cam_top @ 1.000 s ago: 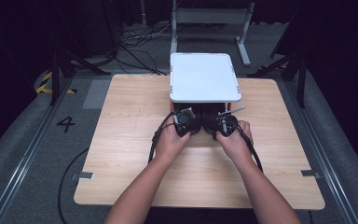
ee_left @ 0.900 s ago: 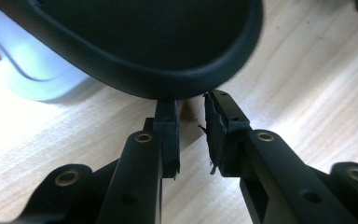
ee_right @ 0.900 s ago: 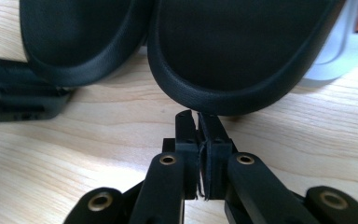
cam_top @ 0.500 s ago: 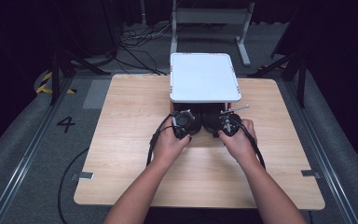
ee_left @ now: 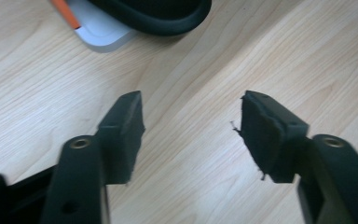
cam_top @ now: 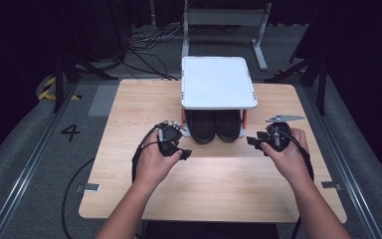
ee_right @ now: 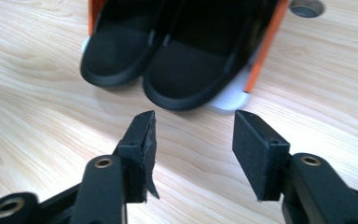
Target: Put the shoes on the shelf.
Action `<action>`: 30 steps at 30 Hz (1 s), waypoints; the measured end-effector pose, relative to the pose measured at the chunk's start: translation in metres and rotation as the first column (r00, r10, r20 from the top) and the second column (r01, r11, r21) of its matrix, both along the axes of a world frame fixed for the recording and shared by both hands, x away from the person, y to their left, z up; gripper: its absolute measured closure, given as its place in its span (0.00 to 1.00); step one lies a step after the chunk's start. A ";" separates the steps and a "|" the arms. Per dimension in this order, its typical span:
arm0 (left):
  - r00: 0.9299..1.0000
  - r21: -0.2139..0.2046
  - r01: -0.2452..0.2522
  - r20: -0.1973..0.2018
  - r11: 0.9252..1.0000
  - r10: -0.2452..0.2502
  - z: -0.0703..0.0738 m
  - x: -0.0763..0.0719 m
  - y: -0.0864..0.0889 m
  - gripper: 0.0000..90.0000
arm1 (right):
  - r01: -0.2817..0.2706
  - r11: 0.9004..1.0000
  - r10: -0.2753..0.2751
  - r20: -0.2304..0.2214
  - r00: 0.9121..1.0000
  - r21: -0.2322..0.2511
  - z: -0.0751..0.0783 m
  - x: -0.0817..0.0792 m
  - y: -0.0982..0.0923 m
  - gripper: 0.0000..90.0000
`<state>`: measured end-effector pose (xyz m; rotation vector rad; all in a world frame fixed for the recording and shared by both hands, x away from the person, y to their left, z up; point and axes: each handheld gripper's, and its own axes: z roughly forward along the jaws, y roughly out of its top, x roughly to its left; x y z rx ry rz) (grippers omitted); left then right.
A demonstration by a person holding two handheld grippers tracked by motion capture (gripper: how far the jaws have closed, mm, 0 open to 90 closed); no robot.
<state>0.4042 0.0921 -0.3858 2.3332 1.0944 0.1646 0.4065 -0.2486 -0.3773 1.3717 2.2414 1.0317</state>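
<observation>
Shoes sit just beyond right gripper's spread, empty fingers.

The high view looks forward and down from above the person's side, far enough off to take in the whole surface, the rack and the floor around. The left gripper view sits low and close over the wood, looking along its own tongs – a shoe edge and the rack's foot cross its top. The right gripper view, also low, faces the shoes head-on beyond its tongs. All three views share the rack's front and the shoes under it.
</observation>
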 end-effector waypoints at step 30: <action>0.972 0.005 -0.204 0.116 0.979 0.202 -0.021 -0.027 0.145 0.21 | 0.022 0.992 -0.021 0.013 1.000 -0.127 -0.038 -0.023 -0.124 0.23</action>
